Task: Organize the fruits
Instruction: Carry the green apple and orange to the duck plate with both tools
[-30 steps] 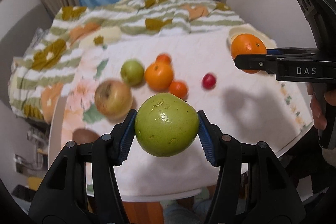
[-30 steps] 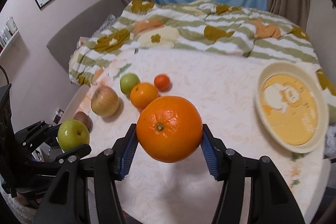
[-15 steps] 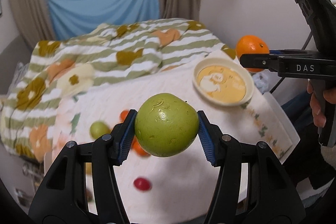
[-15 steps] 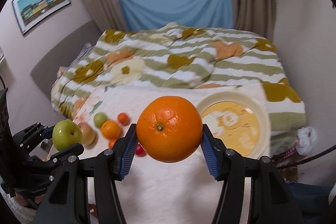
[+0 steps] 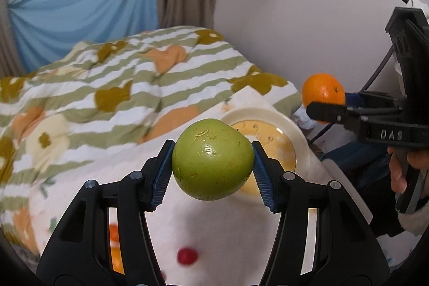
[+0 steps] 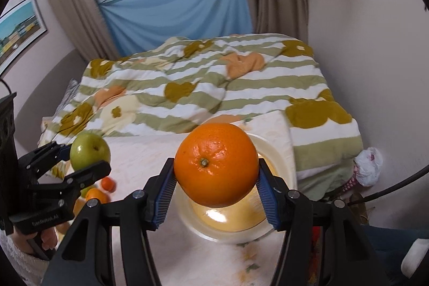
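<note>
Both grippers, left gripper and right gripper, are black plastic with ribbed blue pads, silver screws, white lettering; fuzzy white sleeves behind.

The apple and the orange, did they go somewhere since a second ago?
Both swung from over the loose fruit toward the yellow plate. The left hand-held gripper still clamps the green apple, the right hand-held gripper the orange. Nothing was let go.
</note>
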